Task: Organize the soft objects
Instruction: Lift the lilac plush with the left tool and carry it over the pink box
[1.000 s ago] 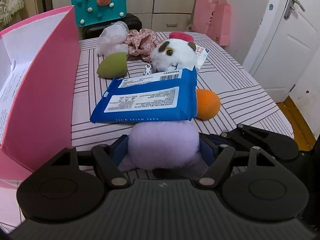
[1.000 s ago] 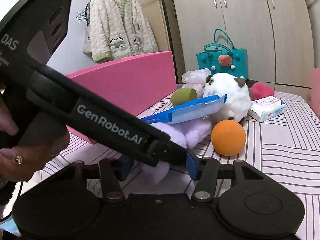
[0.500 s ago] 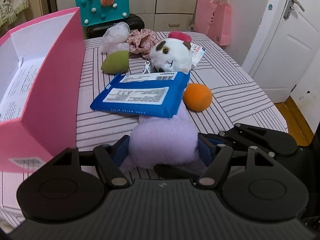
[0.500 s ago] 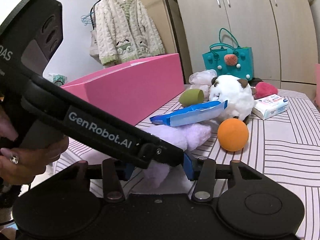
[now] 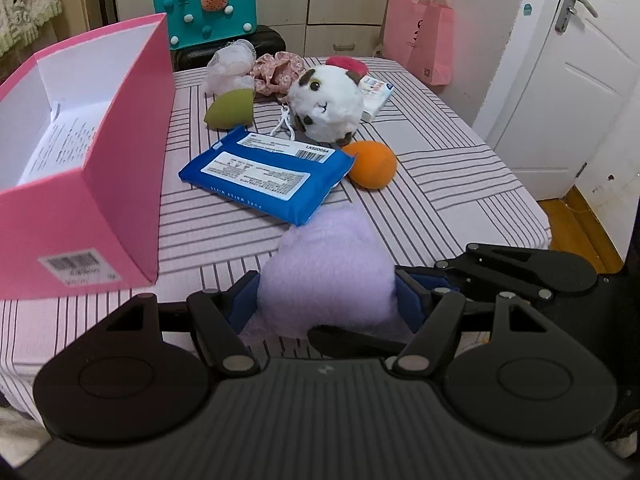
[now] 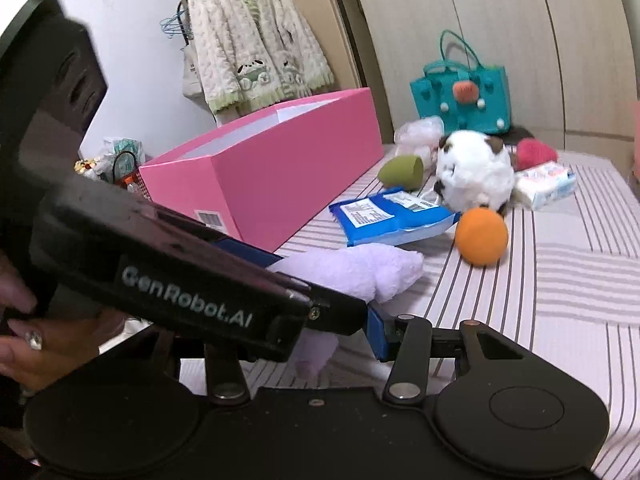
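A lilac plush (image 5: pixel 328 268) hangs just above the striped table's near edge, and my left gripper (image 5: pixel 326 300) is shut on its sides with both blue pads pressed into the fur. From the right, my right gripper (image 6: pixel 316 348) is shut on the plush's lower end (image 6: pixel 316 356); its left pad is hidden behind the left gripper's finger (image 6: pixel 340 312). The open pink box (image 5: pixel 100 208) stands to the left with only a printed sheet inside. A blue wipes pack (image 5: pixel 272 172) lies flat just beyond the plush.
Further back are an orange ball (image 5: pixel 372 164), a round white plush (image 5: pixel 328 108), a green sponge (image 5: pixel 230 110), a tissue pack (image 5: pixel 376 94), a floral scrunchie (image 5: pixel 276 72) and a mesh puff (image 5: pixel 230 64). The table's right edge (image 5: pixel 520 208) drops toward a door.
The lilac plush was drawn back toward me and lifted a little. The blue wipes pack that rested on it has slid off and now lies flat on the table.
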{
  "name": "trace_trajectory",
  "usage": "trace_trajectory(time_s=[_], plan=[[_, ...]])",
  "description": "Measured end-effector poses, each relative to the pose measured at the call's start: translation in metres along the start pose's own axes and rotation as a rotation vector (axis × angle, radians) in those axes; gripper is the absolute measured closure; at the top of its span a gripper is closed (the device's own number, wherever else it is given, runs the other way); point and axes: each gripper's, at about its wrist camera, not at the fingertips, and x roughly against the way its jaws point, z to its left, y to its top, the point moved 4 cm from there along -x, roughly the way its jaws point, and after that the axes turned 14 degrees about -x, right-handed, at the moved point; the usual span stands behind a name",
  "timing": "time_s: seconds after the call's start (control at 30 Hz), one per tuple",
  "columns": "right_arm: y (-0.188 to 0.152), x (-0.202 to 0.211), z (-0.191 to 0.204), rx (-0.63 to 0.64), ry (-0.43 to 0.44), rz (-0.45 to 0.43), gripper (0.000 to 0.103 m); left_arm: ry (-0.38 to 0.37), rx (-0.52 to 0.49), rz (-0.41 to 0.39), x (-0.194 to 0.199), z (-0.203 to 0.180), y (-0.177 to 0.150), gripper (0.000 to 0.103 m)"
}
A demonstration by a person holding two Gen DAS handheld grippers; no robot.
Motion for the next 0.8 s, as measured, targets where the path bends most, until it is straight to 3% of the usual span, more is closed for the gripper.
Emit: trace_trajectory(time_s=[0.47,0.8], plan=[[-0.007,0.020,0.045,-0.001,-0.014,0.073,0.049,-0.028,0.010,0.039,0.054,0.003,-0.019,0.033],[0.007,0.019,0.101,0.077,0.058,0.124,0.049,-0.009,0.055,0.101,0.102,0.037,-0.021,0.033]])
